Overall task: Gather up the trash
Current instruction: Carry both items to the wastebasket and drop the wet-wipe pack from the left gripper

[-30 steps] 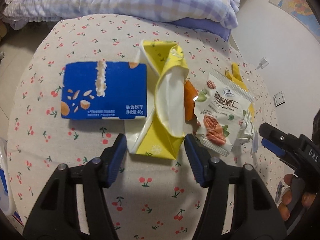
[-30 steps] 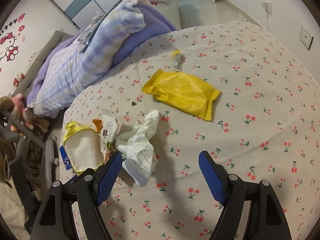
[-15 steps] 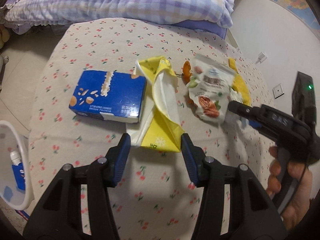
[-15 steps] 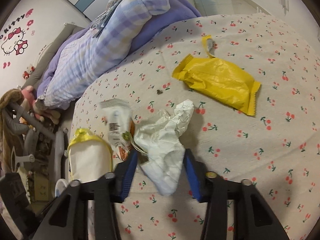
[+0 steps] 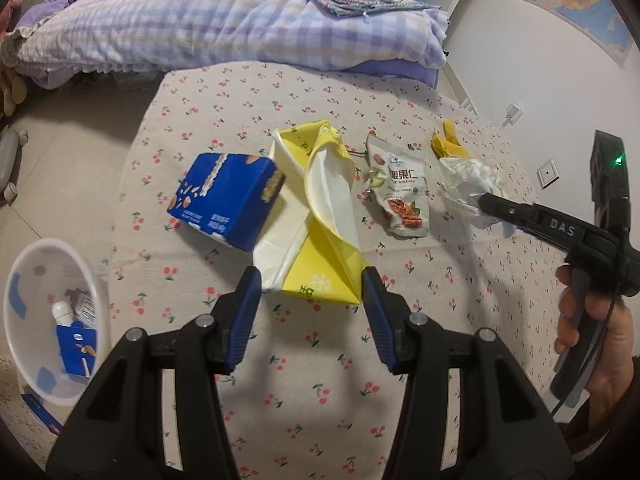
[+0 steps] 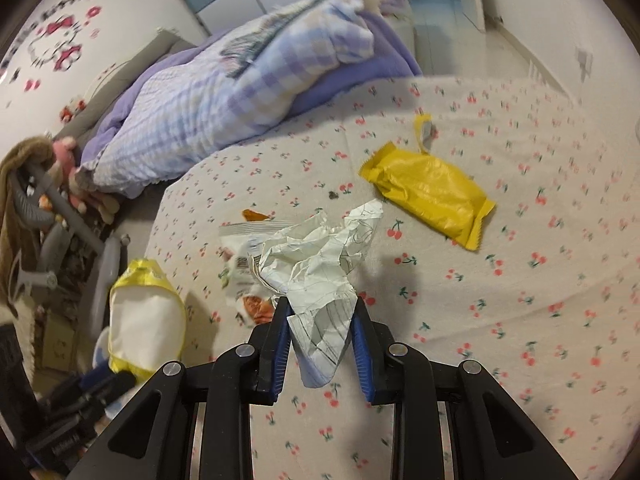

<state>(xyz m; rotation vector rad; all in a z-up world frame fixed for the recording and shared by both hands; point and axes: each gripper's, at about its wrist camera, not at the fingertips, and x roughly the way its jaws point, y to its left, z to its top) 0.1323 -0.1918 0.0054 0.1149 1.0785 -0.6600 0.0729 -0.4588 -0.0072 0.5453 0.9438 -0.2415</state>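
My right gripper (image 6: 320,316) is shut on a crumpled white paper (image 6: 320,268) and holds it above the cherry-print table; the paper also shows in the left wrist view (image 5: 468,184). My left gripper (image 5: 310,296) is open, its jaws on either side of the near end of a yellow-and-white wrapper (image 5: 320,216). A blue snack box (image 5: 224,196) lies to its left, a nut packet (image 5: 400,192) to its right. A yellow bag (image 6: 428,196) lies further back. A white bin (image 5: 52,320) with trash in it stands on the floor to the left.
A bed with a purple checked quilt (image 5: 200,20) lies beyond the table. The table edge (image 5: 132,168) drops to the floor on the left. A small yellow scrap (image 6: 424,132) lies near the yellow bag. A stroller frame (image 6: 44,216) stands at the left.
My right gripper closed on the crumpled paper and lifted it off the table. My left gripper drew back and up, staying open, so the bin came into view.
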